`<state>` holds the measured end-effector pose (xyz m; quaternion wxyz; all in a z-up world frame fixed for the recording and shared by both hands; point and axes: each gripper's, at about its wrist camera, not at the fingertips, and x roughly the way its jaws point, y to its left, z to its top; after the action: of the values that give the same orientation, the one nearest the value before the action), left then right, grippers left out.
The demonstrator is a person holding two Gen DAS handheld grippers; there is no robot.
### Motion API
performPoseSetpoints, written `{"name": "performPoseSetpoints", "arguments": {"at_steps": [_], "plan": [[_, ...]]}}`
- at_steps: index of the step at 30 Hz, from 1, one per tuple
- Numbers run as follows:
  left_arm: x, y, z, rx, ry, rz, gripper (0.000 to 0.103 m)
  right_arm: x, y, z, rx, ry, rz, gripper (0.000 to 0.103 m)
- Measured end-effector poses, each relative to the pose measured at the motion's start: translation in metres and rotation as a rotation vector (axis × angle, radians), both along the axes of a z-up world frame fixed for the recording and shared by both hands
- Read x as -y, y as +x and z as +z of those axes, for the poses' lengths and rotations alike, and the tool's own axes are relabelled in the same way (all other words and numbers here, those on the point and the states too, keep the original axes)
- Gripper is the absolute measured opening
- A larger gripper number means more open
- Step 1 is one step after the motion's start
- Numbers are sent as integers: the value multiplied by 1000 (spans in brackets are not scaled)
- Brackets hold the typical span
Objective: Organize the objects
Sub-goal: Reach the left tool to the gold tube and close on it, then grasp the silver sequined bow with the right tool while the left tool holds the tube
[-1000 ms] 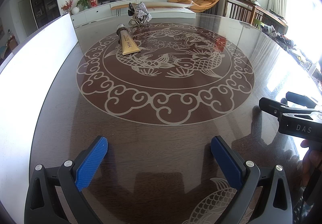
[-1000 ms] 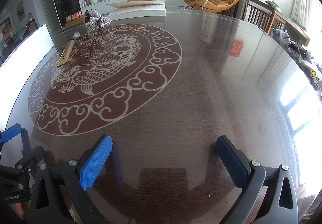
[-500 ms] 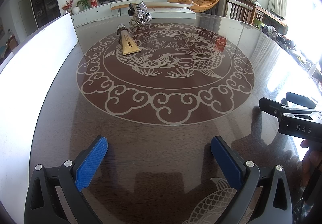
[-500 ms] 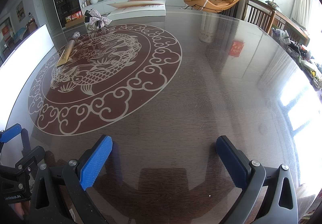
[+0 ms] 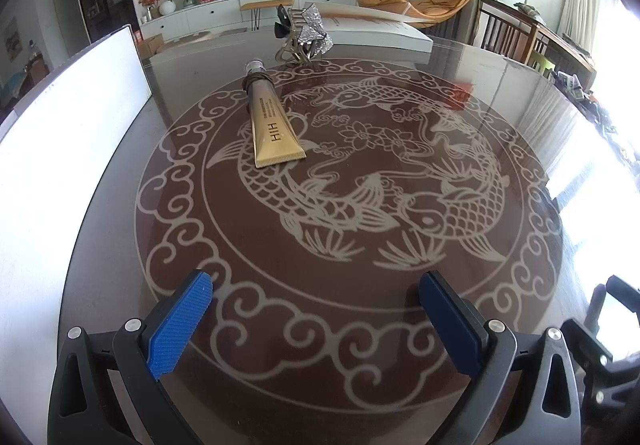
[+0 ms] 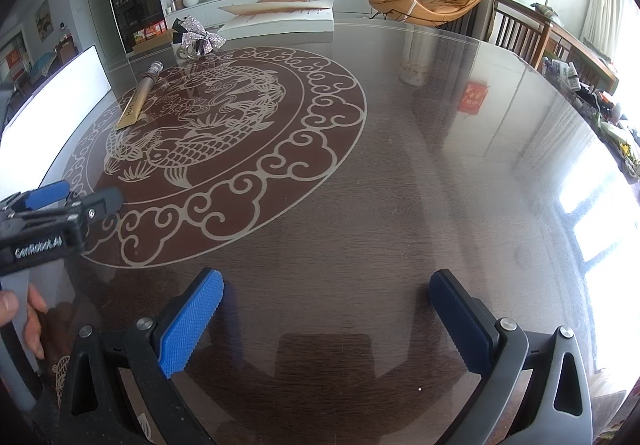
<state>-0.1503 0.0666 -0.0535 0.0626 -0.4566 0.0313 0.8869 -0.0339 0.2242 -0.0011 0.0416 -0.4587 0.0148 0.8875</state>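
A gold squeeze tube (image 5: 273,123) with a silver cap lies flat on the patterned tabletop (image 5: 360,309), cap pointing away. Just beyond it rests a glittery silver bow hair clip (image 5: 306,32).

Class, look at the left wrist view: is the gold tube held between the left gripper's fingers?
No: the gold tube lies on the table, far ahead of the open, empty left gripper.

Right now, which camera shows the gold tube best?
The left wrist view. There the gold tube lies almost straight ahead, its lettering and cap visible. In the right wrist view the tube sits far off to the left, small and foreshortened, lettering unreadable.
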Motion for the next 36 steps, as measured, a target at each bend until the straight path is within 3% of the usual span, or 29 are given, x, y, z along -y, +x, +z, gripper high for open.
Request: {"name": "performPoseSetpoints", "arguments": {"at_steps": [7,11,12,14,16,28,31,36], "plan": [[22,-110,0,0,-3,131,103,2,-1,1,0,0,9,103],[32,-149,1,24,-8,150,103,2,-1,1,0,-1,9,103],[34,-151,3,16,-11,146,97,2,-1,0,0,-1,11,103],[40,-147,9,-31,-8,141,35,3,-1,0,0,-1,21,103],[46,-135,10,-43,-2,127,26,4,-2,0,0,-1,30,103],[79,10,11,-62,-19,74,26,10,-17,-1,8,-5,57,103],[86,18,9,-59,-1,78,26,29,-62,-1,9,-6,115,103],[83,20,9,-61,-13,79,26,94,-176,-3,9,-4,261,103]]}}
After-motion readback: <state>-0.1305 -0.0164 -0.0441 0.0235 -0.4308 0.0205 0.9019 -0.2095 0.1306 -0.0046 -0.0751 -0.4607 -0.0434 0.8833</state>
